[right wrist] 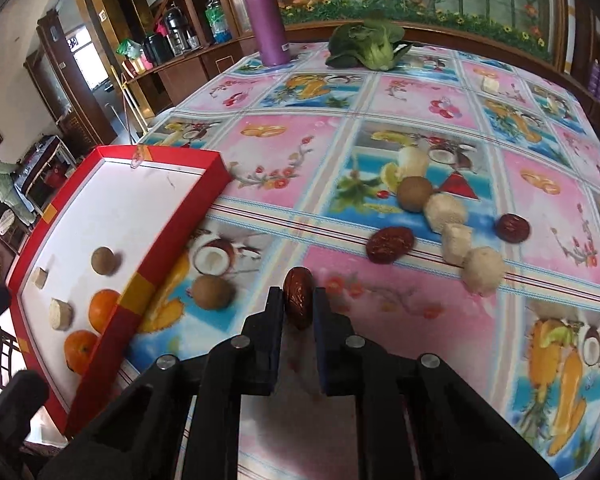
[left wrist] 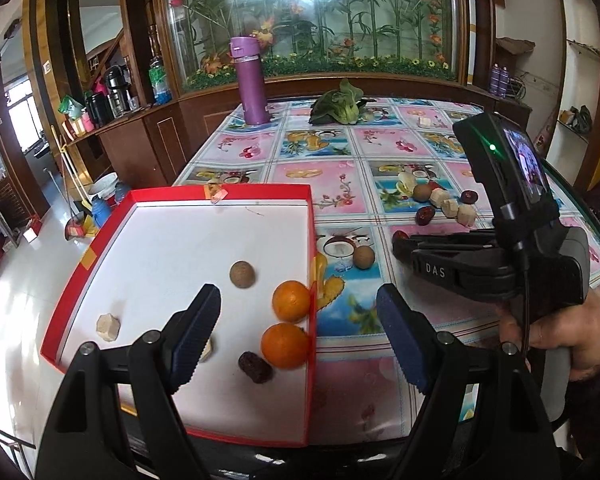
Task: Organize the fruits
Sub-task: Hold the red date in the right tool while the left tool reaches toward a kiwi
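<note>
- Fruit-patterned glossy tablecloth (right wrist: 380, 92) covers the table.
- Shallow red-walled, white-floored cardboard tray (left wrist: 172, 194) holds two oranges (left wrist: 291, 301).
- Left gripper (left wrist: 300, 328) gapes wide and empty above the tray.
- Right gripper (right wrist: 298, 312) pinches a wrinkled dark-red date (right wrist: 298, 300), above the cloth, long axis pointing forward along the fingers.

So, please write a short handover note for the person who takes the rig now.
Right tongs: shut on a red date, above the tablecloth.
Left tongs: open, empty, over the red tray.
In the tray: two oranges, one date, one brown round fruit, two pale pieces.
Left on the table: two dates, two brown round fruits, pale pieces.
Next: probably put the held date in the tray.
</note>
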Tool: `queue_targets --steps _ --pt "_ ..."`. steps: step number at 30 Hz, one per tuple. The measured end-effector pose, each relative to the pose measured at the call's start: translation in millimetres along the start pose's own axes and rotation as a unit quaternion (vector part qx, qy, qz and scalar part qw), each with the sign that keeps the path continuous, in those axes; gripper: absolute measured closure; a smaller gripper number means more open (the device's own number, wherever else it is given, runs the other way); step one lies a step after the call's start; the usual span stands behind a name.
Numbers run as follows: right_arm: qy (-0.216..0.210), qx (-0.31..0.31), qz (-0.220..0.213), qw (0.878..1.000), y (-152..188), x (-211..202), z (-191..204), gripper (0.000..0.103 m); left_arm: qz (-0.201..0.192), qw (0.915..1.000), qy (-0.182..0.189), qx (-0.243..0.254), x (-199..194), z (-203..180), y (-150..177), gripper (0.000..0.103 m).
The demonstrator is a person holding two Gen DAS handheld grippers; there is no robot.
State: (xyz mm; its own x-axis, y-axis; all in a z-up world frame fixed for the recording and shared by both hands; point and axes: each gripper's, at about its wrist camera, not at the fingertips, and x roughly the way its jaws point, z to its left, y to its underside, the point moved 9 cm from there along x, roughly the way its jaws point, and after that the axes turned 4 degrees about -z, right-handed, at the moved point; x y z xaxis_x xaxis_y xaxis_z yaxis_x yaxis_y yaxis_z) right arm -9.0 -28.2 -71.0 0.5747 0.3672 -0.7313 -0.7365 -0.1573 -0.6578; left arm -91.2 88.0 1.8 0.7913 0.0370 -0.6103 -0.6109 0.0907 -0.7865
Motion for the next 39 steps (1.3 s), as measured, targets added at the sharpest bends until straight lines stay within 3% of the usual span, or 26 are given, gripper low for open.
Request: queue_targets --steps 9,14,19,24,25,26,30,32,39 --pt "-0.034 0.009 0.002 0.999 15 -19 -28 0.09 0.044 0.9976 0.04 0.035 53 -45 -18 0.023" --pt "-0.052 0.025 0.002 0.998 14 -18 -29 0.09 0.078 0.9948 0.045 0.048 83 -54 -13 0.038" --pt "-0.064 0.035 0.002 0.997 14 -18 -31 0.09 0.101 0.9931 0.04 0.043 103 -48 -6 0.041" --pt "-0.065 0.035 0.002 0.997 14 -18 -31 0.09 0.097 0.9933 0.044 0.045 106 -51 -7 0.044" --pt "-0.065 0.035 0.002 0.997 14 -18 -32 0.09 0.097 0.9932 0.044 0.046 107 -52 -7 0.048" --pt "-0.066 0.035 0.002 0.997 14 -18 -32 0.09 0.103 0.9924 0.048 0.046 109 -53 -5 0.059" --pt "-0.064 0.031 0.003 0.997 15 -19 -30 0.09 0.109 0.9913 0.067 0.03 112 -55 -1 0.066" --pt "-0.062 0.029 0.002 0.998 15 -20 -30 0.09 0.111 0.9902 0.081 0.025 111 -58 0 0.079" --pt "-0.049 0.028 -0.004 0.998 18 -22 -29 0.09 0.101 0.9901 0.096 0.014 99 -63 0 0.079"
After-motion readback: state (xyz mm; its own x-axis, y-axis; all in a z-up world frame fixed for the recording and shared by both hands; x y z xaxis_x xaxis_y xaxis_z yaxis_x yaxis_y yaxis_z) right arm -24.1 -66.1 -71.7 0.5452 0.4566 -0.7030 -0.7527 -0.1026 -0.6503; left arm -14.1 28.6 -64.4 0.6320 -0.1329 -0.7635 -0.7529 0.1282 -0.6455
